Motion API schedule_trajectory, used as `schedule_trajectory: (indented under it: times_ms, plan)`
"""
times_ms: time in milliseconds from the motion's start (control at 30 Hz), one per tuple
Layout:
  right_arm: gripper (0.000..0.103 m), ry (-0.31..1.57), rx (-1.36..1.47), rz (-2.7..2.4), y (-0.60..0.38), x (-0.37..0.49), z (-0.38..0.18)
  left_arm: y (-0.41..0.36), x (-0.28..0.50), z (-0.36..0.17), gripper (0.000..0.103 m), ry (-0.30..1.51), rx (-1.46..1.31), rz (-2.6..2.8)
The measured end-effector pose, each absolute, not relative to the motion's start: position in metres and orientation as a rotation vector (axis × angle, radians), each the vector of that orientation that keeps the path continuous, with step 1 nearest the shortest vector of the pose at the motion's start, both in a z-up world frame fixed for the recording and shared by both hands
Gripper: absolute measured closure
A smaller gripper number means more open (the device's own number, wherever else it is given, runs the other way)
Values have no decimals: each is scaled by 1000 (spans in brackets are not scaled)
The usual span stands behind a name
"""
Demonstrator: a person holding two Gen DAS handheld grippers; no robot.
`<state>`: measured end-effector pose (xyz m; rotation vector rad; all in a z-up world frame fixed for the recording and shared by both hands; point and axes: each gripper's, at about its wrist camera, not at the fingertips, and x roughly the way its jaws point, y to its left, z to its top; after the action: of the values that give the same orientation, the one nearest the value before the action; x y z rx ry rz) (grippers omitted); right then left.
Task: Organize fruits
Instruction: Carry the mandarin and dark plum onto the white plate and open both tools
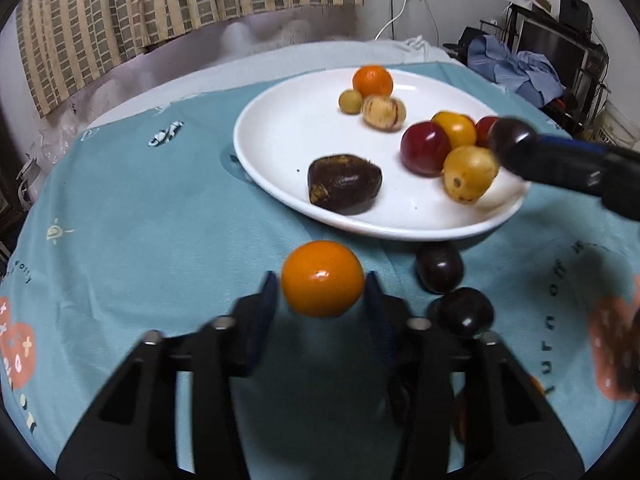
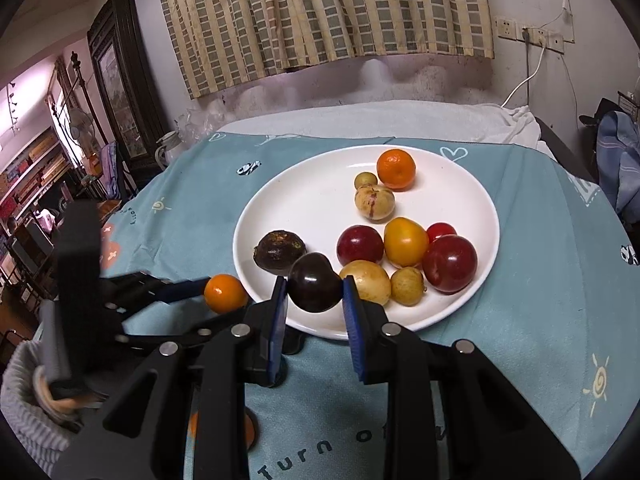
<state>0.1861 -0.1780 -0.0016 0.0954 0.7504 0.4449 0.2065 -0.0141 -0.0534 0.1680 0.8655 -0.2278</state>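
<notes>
Teal tablecloth [image 2: 540, 240] beneath checked curtain [image 2: 320, 12]

Glossy fruit, matt cloth

The smooth white glazed plate [image 2: 486, 216] lies on matt teal printed cloth [image 2: 540, 320]; beside the plate's rim, a shiny orange round fruit [image 1: 322, 278] and glossy dark plum [image 2: 315, 282].

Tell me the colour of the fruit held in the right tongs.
Very dark purple, nearly black, and glossy fruit; clearest in the right wrist view.

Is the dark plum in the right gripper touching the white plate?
Cannot tell. In the right wrist view the dark plum, clamped in the right gripper, overlaps the white plate near its front rim, but neither view shows contact or a gap beneath it.
</notes>
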Motion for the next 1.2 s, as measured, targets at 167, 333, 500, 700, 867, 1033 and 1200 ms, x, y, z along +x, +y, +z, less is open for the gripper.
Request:
schedule_trajectory:
  times_ms: [167, 333, 500, 700, 867, 1033, 1200]
  plan:
    - [75, 752, 107, 438, -182, 186, -2, -5, 198, -39, 63, 832, 138, -222]
    - [75, 753, 101, 443, -179, 187, -2, 15, 196, 5, 63, 732, 84, -167]
    - [75, 743, 49, 451, -161, 189, -10, -3, 251, 16, 63, 755, 67, -171]
    - [73, 752, 78, 430, -168, 201, -18, -20, 284, -3, 40, 802, 35, -170]
    - [47, 741, 151, 437, -181, 199, -12, -5, 260, 4, 25, 764, 15, -141]
    - [42, 699, 197, 400, -200, 180, 1, 28, 209, 6, 21, 745, -37, -99]
    - [42, 730, 371, 375, -231, 162, -7, 32, 165, -13, 18, 779, -27, -138]
